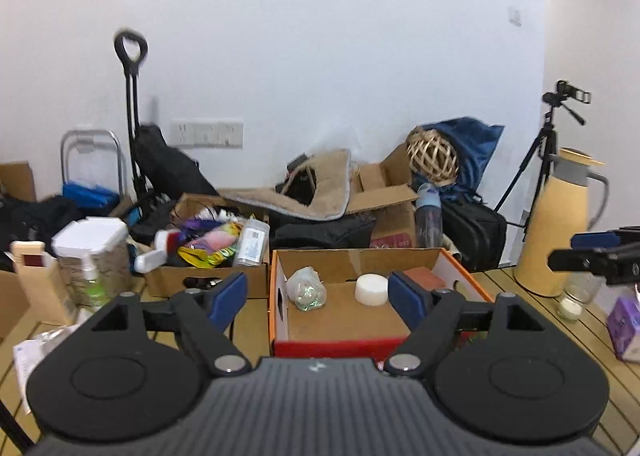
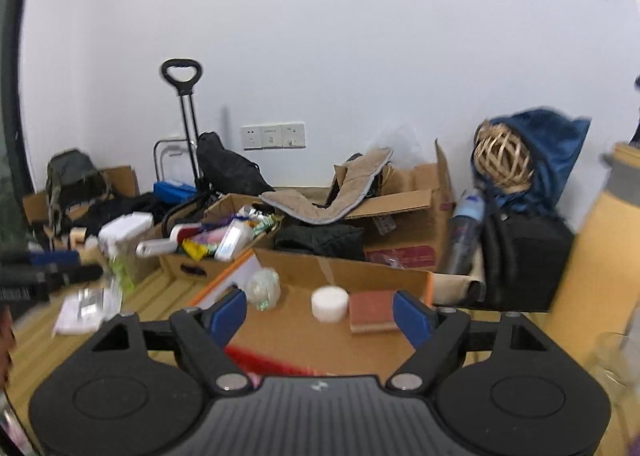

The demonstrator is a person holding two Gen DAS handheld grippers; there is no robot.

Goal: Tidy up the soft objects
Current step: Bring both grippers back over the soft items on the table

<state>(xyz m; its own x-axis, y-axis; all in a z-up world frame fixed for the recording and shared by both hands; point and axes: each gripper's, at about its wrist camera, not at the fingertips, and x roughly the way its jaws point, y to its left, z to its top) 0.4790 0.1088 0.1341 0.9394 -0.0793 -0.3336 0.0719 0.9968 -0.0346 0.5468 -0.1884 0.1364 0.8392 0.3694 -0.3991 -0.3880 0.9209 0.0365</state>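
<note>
Your left gripper (image 1: 318,296) and right gripper (image 2: 319,310) both had jaws wide apart, holding nothing. Ahead, the box (image 1: 340,344) held a bag (image 1: 307,290), a white puck (image 1: 372,289) and a brown sponge (image 2: 372,312), lying apart on its floor.

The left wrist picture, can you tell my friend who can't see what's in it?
The left gripper hangs open and empty in front of an open cardboard box on a wooden table. Inside the box lie a crumpled clear bag, a white round puck and a brown block. Behind it are more cluttered boxes and bags against a white wall.
</note>
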